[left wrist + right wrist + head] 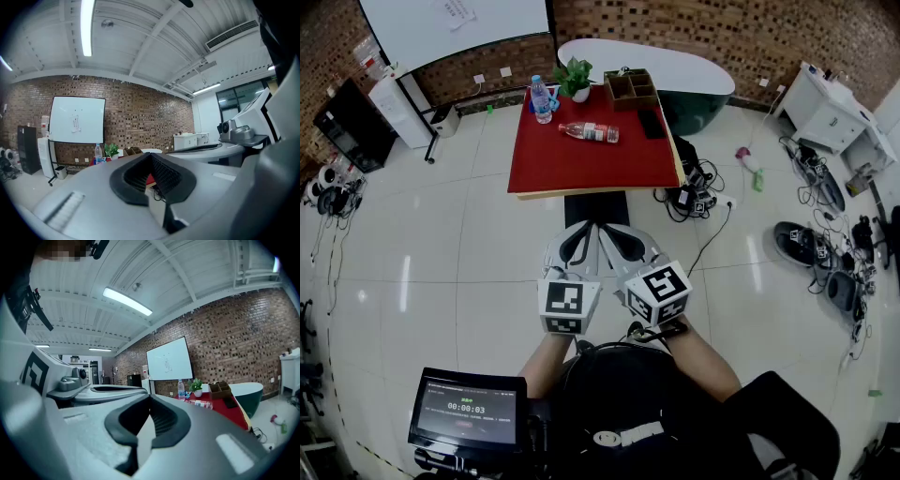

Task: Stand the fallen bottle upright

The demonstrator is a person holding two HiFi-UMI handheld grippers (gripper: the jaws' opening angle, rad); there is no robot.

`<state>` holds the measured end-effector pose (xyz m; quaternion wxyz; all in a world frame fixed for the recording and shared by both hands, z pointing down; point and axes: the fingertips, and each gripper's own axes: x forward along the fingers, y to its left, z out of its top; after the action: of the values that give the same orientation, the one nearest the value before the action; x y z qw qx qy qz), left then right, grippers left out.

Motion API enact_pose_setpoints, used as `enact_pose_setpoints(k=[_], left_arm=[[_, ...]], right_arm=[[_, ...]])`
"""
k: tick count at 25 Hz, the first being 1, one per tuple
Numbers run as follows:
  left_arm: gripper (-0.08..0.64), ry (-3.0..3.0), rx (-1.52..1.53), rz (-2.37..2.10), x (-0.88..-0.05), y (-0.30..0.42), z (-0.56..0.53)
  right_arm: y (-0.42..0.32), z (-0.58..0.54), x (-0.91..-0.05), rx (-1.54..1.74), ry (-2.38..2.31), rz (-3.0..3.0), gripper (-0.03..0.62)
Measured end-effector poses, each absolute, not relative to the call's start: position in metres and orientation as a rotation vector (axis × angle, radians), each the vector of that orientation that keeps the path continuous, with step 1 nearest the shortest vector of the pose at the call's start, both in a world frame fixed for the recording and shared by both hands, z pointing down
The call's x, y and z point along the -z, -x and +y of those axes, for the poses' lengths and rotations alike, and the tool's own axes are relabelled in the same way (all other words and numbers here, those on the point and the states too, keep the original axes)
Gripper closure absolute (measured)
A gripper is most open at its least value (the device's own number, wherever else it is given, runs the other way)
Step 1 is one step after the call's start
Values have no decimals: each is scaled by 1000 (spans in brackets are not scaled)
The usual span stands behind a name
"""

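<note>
- Fallen bottle (589, 132): clear plastic with a red label, lying on its side on the red desk (581, 169), in the far half and about midway between the left and right edges. Its long axis runs roughly along the far edge. Nothing touches it, and it is not yet stood up.
- Upright bottle (542, 98): blue label, at the far left corner. It shows the pose the fallen one should end in.
- Potted plant (575, 78): on the far edge, just beside the upright bottle.
- Wooden organiser (631, 87): an open tray with compartments, towards the far right corner.
- Black flat item (652, 123): near the right edge; what it is cannot be told.
- Left hand-held gripper (578, 246): clenched with nothing between the pads. It is held close to the body over the tiled floor, well apart from the desk.
- Right hand-held gripper (626, 246): likewise clenched and empty, just beside the left. Both point roughly level towards the desk, which reads as a ready stance before the approach.
- Judgement: the person must close in on the near edge and open the jaws before any grasp.
- Small screen (467, 410): by the person, low at the left of the head view.
</note>
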<state>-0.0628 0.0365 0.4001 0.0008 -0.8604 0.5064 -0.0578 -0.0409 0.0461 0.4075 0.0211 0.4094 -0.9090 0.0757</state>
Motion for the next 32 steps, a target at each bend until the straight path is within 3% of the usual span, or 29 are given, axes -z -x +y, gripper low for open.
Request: enact_pose_setpoints(k=[15,32], left_arm=[[558,2720,173,1626,-413,123,30],[558,2670,252,1656,-417,65,-174]], right_arm=[[101,37,-417,-239,-1240,-2803,588],[43,-164,-425,-273,-1161,-2868,588]])
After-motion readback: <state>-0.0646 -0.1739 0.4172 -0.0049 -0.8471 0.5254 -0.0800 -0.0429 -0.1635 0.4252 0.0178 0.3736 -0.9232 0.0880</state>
